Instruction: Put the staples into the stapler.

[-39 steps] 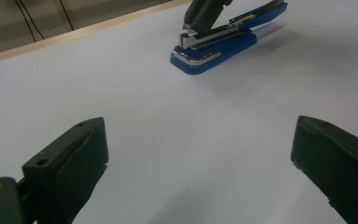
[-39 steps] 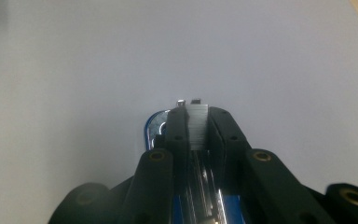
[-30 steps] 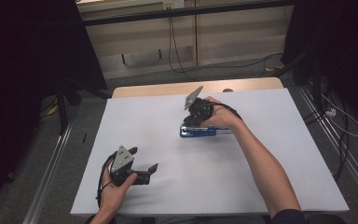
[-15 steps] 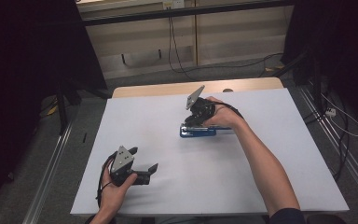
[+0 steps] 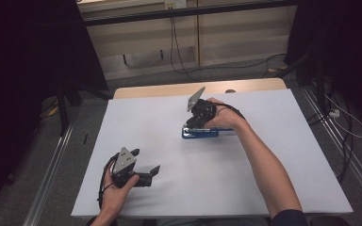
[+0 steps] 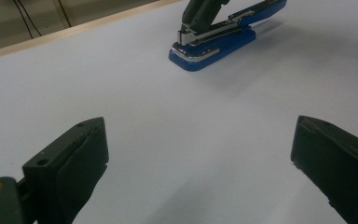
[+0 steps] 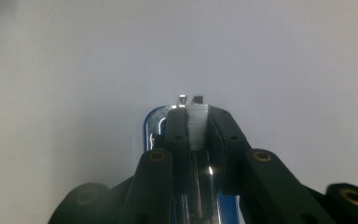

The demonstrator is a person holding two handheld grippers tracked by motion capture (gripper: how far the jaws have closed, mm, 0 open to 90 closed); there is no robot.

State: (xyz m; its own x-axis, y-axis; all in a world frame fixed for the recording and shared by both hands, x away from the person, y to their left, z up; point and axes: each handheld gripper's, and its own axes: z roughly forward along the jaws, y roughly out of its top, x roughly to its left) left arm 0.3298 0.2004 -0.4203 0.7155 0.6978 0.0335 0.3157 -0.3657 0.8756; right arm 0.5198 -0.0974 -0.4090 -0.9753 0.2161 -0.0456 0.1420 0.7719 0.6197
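A blue stapler (image 5: 201, 133) with a silver top lies flat on the white table (image 5: 273, 188), right of centre. My right gripper (image 5: 189, 126) points down onto its left end. In the right gripper view the stapler (image 7: 198, 128) has its silver metal part pinched between the two black jaws, so that gripper (image 7: 198, 113) is shut on it. My left gripper (image 5: 152, 174) rests near the front left of the table, jaws wide apart. The left gripper view shows this gripper (image 6: 200, 154) open over bare table, with the stapler (image 6: 214, 46) and the right gripper's jaws (image 6: 199, 14) farther off.
A strip of wooden tabletop (image 5: 169, 89) shows along the far edge. Metal rails (image 5: 52, 165) run down both sides of the table. Cables (image 5: 179, 61) trail over the floor behind it.
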